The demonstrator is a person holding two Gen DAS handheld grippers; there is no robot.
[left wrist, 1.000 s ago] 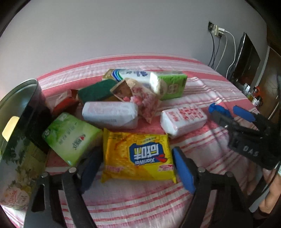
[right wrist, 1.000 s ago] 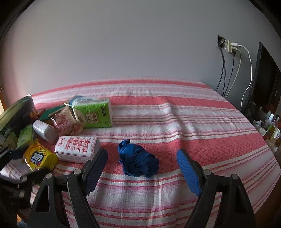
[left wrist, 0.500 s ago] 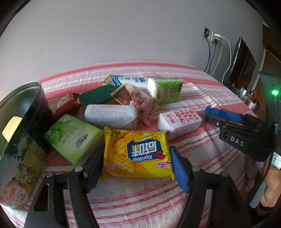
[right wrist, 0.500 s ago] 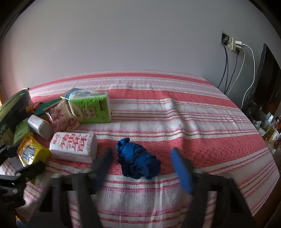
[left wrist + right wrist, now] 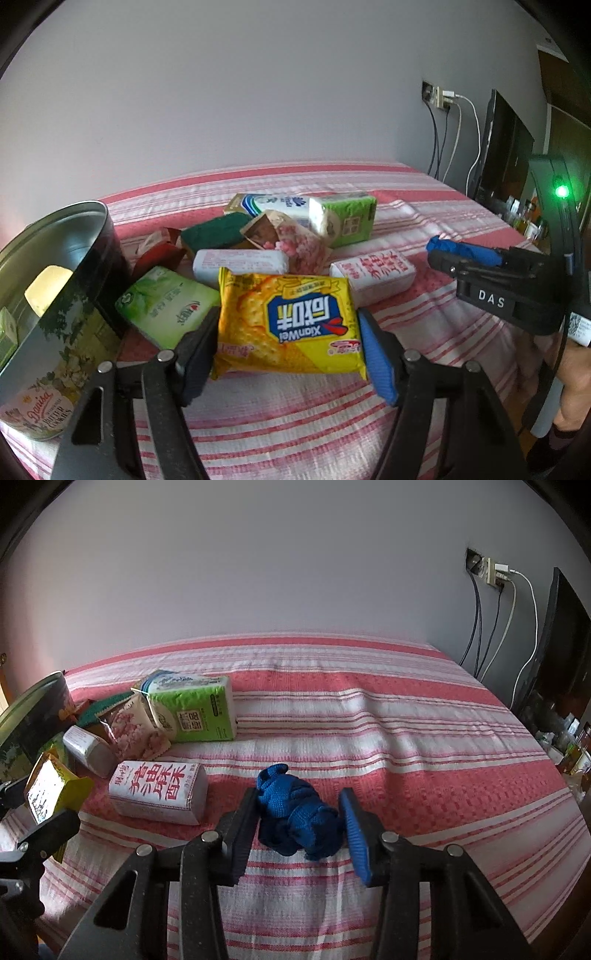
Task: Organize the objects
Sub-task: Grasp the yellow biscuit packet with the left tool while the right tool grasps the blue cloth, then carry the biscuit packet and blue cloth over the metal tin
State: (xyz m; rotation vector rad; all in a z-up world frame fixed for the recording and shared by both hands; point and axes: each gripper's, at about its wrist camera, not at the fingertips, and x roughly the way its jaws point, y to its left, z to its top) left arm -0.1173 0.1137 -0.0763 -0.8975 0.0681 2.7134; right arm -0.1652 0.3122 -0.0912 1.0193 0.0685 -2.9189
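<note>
My left gripper (image 5: 286,343) is shut on a yellow cracker packet (image 5: 288,325), both pads pressed on its sides; the packet also shows in the right wrist view (image 5: 51,794). My right gripper (image 5: 301,825) is shut on a balled blue cloth (image 5: 297,818) that rests on the red-and-white striped bedspread (image 5: 406,746). The right gripper also shows from the side in the left wrist view (image 5: 465,254). An open round cookie tin (image 5: 48,295) stands at the left.
A pile lies behind the cracker packet: green tissue pack (image 5: 166,306), white packet (image 5: 240,262), white pack with red print (image 5: 373,273), pink flowered pouch (image 5: 295,240), green carton (image 5: 343,218), green sponge (image 5: 214,232). Wall cables (image 5: 495,620) and a dark screen (image 5: 561,638) are at the right.
Both grippers have closed: the left onto the cracker packet, the right onto the blue cloth. The left camera has risen slightly.
</note>
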